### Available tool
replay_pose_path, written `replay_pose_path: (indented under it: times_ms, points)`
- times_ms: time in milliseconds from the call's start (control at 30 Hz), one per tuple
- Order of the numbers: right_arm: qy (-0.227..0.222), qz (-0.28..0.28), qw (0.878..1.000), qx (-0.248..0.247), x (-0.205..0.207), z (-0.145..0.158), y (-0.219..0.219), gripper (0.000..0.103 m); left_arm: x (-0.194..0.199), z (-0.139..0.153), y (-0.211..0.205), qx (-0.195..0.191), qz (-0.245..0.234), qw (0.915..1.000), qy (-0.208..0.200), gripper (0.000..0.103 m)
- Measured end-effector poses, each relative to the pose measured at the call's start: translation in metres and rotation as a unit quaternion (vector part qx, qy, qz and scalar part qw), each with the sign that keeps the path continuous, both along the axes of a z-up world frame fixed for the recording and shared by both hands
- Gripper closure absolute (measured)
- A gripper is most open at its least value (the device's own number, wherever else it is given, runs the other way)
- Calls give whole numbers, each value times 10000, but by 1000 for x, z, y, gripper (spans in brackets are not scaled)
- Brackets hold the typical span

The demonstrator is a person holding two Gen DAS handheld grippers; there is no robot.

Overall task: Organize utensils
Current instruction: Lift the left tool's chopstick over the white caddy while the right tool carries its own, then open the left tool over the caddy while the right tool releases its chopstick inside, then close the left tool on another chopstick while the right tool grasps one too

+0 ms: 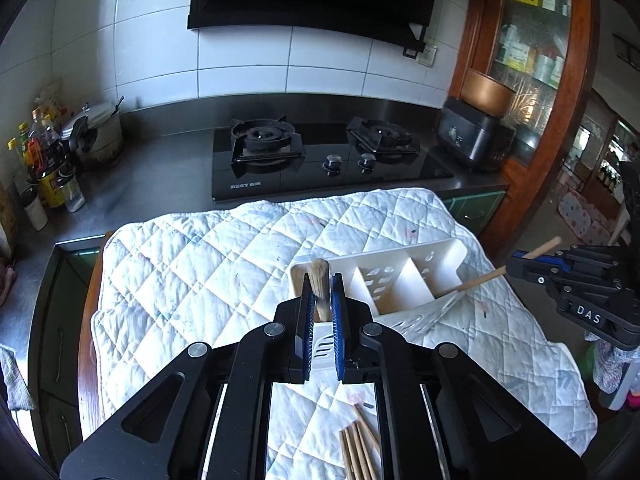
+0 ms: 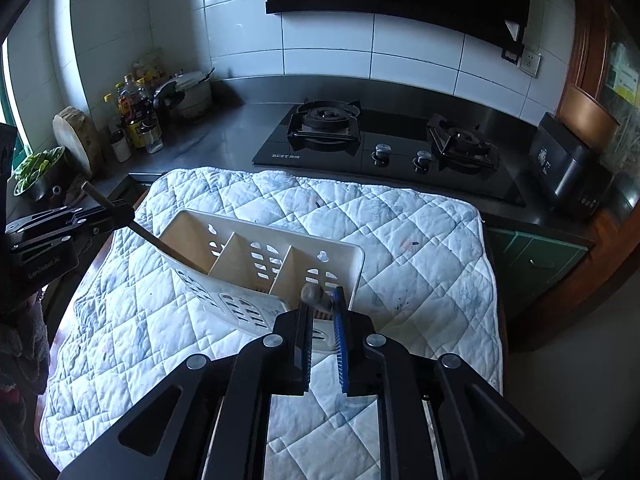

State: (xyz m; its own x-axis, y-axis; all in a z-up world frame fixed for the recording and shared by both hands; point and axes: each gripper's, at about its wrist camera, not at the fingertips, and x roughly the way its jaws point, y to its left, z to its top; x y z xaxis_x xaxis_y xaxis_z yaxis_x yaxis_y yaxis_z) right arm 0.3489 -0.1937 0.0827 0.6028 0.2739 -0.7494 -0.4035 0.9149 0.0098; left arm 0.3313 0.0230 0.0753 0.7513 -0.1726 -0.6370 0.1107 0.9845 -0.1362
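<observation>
A white three-compartment utensil holder (image 1: 404, 280) (image 2: 256, 260) lies on the quilted white mat (image 1: 200, 264) (image 2: 400, 240). My left gripper (image 1: 322, 292) is shut on a wooden-handled utensil (image 1: 319, 280) whose shaft enters the holder's left compartment; it also shows in the right wrist view (image 2: 160, 242). My right gripper (image 2: 324, 300) is shut on another wooden-handled utensil (image 2: 316, 296), seen from the left wrist view (image 1: 484, 278) entering the holder's right compartment. Several loose wooden chopsticks (image 1: 358, 448) lie on the mat under the left gripper.
A black two-burner gas stove (image 1: 320, 156) (image 2: 384, 148) sits behind the mat. Bottles (image 1: 48, 160) and a pot (image 1: 98, 132) stand at the counter's left. A black appliance (image 1: 474, 140) stands at the right. A chopping block (image 2: 76, 140) and greens bowl (image 2: 36, 172) are far left.
</observation>
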Motion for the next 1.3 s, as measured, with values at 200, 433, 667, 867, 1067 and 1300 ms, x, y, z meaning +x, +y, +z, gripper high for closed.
replay_pose_path:
  times_ms: [200, 433, 667, 867, 1067, 1300]
  points:
    - [-266, -76, 9996, 98, -14, 19, -7, 75, -15, 19, 3, -36, 69, 9998, -175, 94]
    - [-753, -2, 9971, 118, -71, 35, -18, 67, -66, 43, 6, 7, 165, 9982, -580, 68]
    - [-862, 243, 9959, 151, -140, 9, -20, 64, -124, 30, 4, -98, 118, 9977, -660, 68]
    - [-642, 328, 9971, 237, -184, -38, -20, 64, -170, -5, 3, -131, 176, 9979, -604, 68]
    - [-329, 195, 9988, 306, -213, -92, -19, 64, -204, -48, 7, -242, 364, 9982, -414, 63]
    - [-6, 129, 9997, 199, -229, -145, -9, 71, -230, -88, 5, -159, 487, 9984, -232, 64]
